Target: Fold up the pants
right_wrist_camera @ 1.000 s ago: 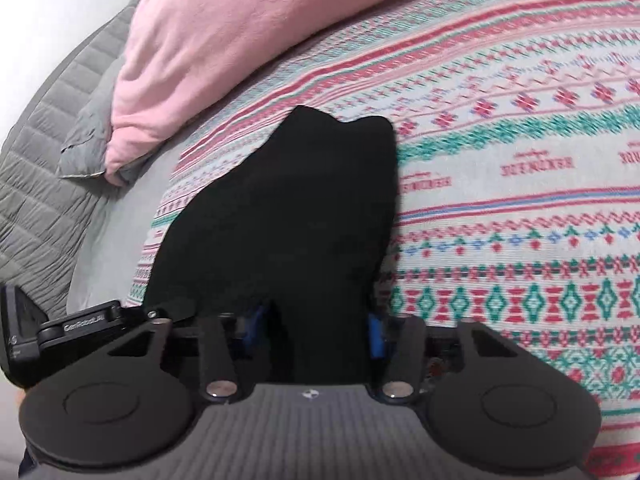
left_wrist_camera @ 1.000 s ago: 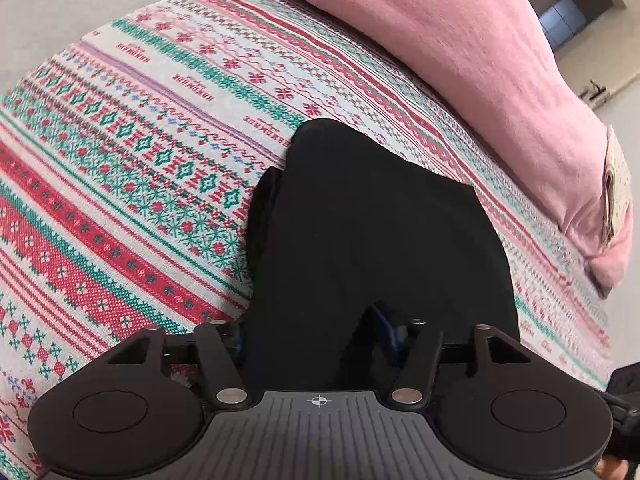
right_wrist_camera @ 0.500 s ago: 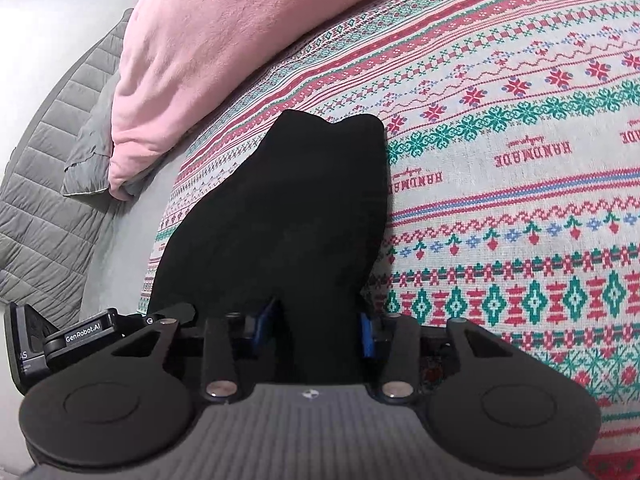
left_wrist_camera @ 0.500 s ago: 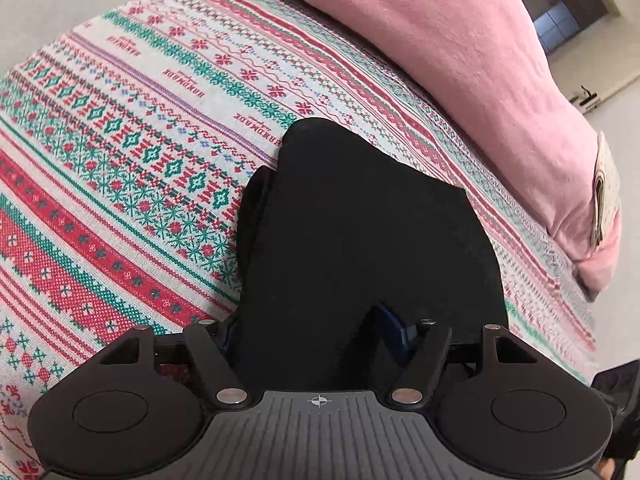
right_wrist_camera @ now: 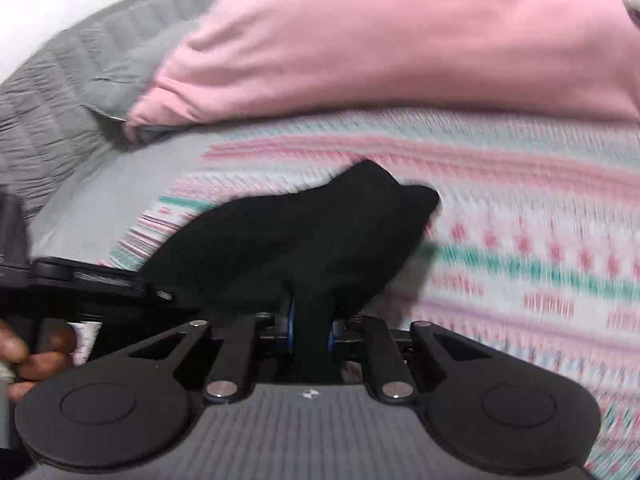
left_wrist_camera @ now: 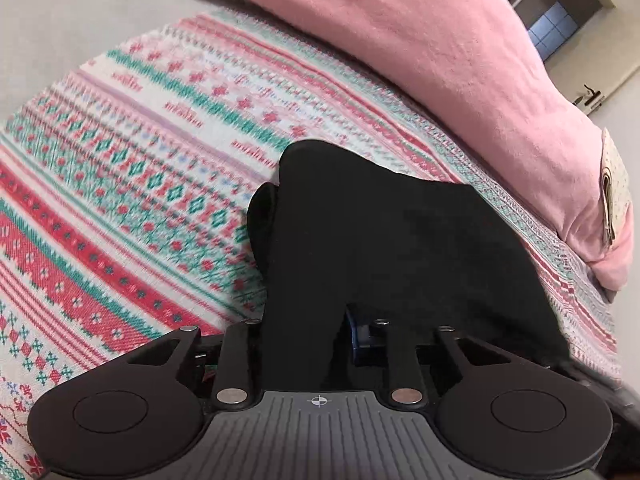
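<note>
Both grippers, left (left_wrist_camera: 308, 344) and right (right_wrist_camera: 310, 328), have just been closing and each now pinches the near edge of one pair of black pants (left_wrist_camera: 384, 248), which lies on one patterned blanket (left_wrist_camera: 120, 200) beside one pink blanket (left_wrist_camera: 440, 40).

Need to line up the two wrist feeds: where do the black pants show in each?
Left wrist: black pants, centre, running down into the gripper.
Right wrist: black pants, centre-left, pinched at the bottom.
Shared landmark: pink blanket along the top.
</note>
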`<state>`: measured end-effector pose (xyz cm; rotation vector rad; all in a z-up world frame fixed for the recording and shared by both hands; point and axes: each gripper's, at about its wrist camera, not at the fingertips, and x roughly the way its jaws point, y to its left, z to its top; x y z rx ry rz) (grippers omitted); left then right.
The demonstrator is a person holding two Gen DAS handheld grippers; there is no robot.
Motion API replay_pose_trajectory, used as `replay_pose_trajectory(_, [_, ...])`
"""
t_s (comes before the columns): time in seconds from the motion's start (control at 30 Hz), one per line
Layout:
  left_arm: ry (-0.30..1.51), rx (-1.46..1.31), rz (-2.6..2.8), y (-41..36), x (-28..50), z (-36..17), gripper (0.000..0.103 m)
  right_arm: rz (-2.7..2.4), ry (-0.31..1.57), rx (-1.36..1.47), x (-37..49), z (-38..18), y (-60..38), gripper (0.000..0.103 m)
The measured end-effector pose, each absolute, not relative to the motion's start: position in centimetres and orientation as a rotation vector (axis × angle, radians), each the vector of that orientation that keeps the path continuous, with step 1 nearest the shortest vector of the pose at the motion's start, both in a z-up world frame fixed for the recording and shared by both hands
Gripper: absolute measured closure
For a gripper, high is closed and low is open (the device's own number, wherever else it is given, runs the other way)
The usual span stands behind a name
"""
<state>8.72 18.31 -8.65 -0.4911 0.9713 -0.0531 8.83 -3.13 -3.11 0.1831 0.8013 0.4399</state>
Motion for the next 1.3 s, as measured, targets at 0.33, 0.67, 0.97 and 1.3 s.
replay_pose_trajectory(0.33, [0.933,-0.498,-0.170,12.0,12.0,-6.1,0.080,0.352,0.707,0.181,9.2,0.7,-8.6,0.102])
replay_pose_trajectory(0.67, [0.973,-0.447,-0.236,3.6,18.7,-7.8,0.079,0.168,0.811,0.300,13.3,-3.0,-18.8,0.102])
replay_pose_trajectory(0.97, [1.017,-0.461,-0.167,3.9,20.5,-10.1,0.070,0.128,0.972,0.446,16.5,-8.0,-20.9,0.085])
replay_pose_trajectory(1.3, [0.846,-0.312,-0.047,3.1,18.0,-5.9,0.064,0.012,0.923,0.247,15.9,-4.4,-17.1,0.060])
